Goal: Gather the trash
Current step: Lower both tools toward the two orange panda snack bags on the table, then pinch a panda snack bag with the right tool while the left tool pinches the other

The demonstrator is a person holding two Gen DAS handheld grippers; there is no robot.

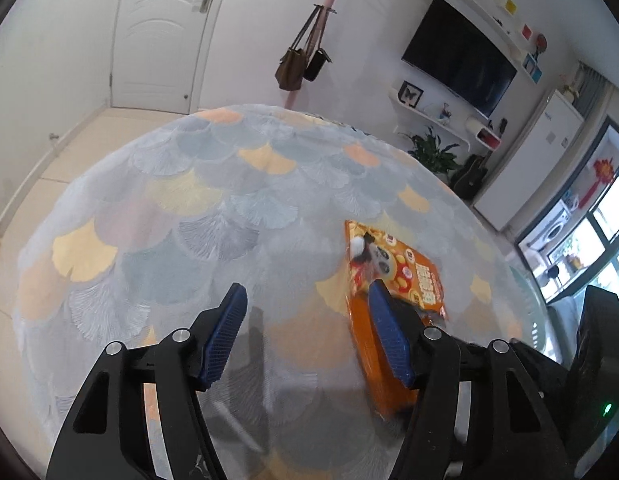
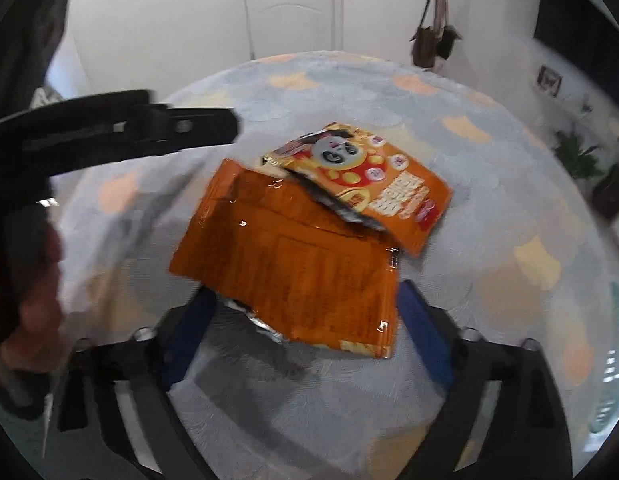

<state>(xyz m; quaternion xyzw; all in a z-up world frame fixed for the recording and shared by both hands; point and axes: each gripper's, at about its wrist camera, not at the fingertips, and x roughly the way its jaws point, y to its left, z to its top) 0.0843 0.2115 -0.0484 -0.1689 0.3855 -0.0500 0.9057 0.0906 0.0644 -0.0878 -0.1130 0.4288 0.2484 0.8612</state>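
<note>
Round and covered in a fan-pattern cloth, the surface [image 2: 509, 292] carries two orange snack wrappers [image 2: 293, 264] stacked together, likely piled for one pickup. Both look torn open and empty. The right claw [image 2: 305, 320] is apart around the pile; the left claw [image 1: 305, 336] is apart beside it.

Worktop cloth [image 2: 489, 128]: pale blue-grey fan scales with yellow and peach patches. Snack wrapper [image 2: 293, 264]: orange, silver-lined; its printed piece [image 2: 381, 184] bore a panda face. Claw pads [image 1: 225, 336] were blue.
</note>
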